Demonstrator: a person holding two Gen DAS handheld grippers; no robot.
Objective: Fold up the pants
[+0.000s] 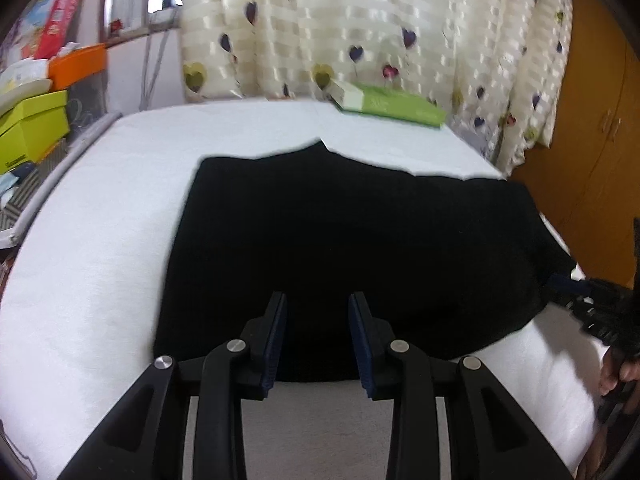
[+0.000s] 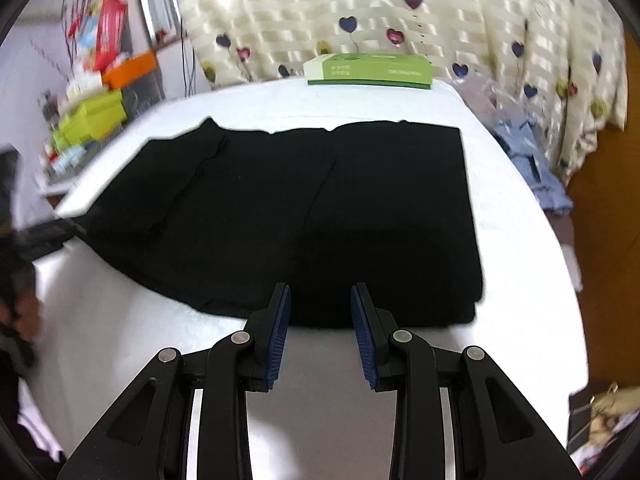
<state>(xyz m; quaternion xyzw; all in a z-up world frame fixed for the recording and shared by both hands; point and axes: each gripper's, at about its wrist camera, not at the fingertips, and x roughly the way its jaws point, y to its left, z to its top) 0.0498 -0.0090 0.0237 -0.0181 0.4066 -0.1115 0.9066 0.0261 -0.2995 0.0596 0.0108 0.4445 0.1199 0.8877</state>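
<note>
**Black pants lying crosswise in front of both my claws**

The pants (image 2: 280, 216) lie flat on the white table (image 2: 520, 280), filling the middle of the right wrist view, long axis running left to right across the frame. A fold line runs from upper centre down to the near edge, and the right part looks doubled over, its square corner at lower right. I cannot tell which end is the waist – the cloth is so dark that seams mostly vanish.

In the left wrist view the pants (image 1: 340, 240) fill the centre the same way, long side across the frame, the near edge passing just under my fingertips.

My left claw (image 1: 318, 340) stands with its jaws apart, nothing between the blue pads (image 1: 276, 344), hovering at the near hem. My right claw (image 2: 320, 332) is likewise spread and empty, its tips over the near edge of the cloth. Both views are smeared by motion.

At the right edge of the left view my other gripper is only partly seen, with a bit of a hand (image 1: 616, 376) cut off below it.

Beyond the pants a green box (image 2: 368, 72) rests at the table's far edge – well apart from the cloth. A heart-print curtain (image 2: 360, 12) hangs behind. Coloured boxes (image 1: 36, 128) pile at upper left, and blue fabric (image 2: 532, 164) lies off the table at right
</note>
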